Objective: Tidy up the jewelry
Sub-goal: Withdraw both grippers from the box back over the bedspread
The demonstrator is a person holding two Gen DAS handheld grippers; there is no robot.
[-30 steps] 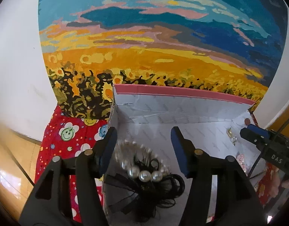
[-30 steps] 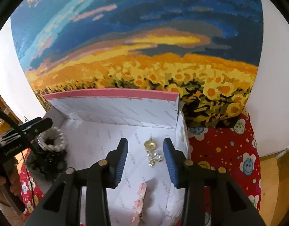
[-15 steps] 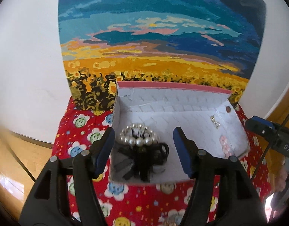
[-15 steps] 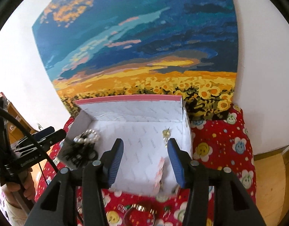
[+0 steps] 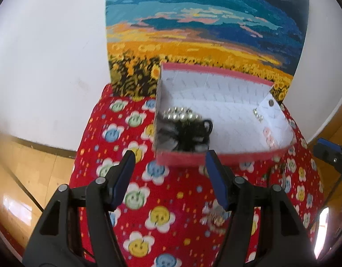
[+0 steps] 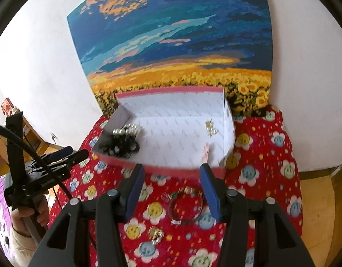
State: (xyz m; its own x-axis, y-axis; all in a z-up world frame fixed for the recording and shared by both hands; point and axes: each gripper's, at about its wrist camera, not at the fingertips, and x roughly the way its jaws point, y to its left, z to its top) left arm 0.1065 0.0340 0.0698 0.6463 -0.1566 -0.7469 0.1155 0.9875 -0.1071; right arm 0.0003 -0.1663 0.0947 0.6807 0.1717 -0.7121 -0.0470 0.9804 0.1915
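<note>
A shallow pink-rimmed box with white lining sits on a red flowered cloth. A pearl bracelet with a black lace bow lies at its left end; gold earrings and a pale pink piece lie at the right. My left gripper hangs open and empty above the cloth, short of the box front. My right gripper is open and empty, back from the box wall. A silver bangle and a small gold piece lie on the cloth under it.
A sunflower-field painting leans on the white wall behind the box. The red cloth covers a small surface with wood floor on both sides. A hand holds the left gripper in the right wrist view.
Both grippers pulled back and up out of the box, leaving the pearl bracelet and the earrings inside. The right jaws opened wider. The bangle on the cloth came into view.
</note>
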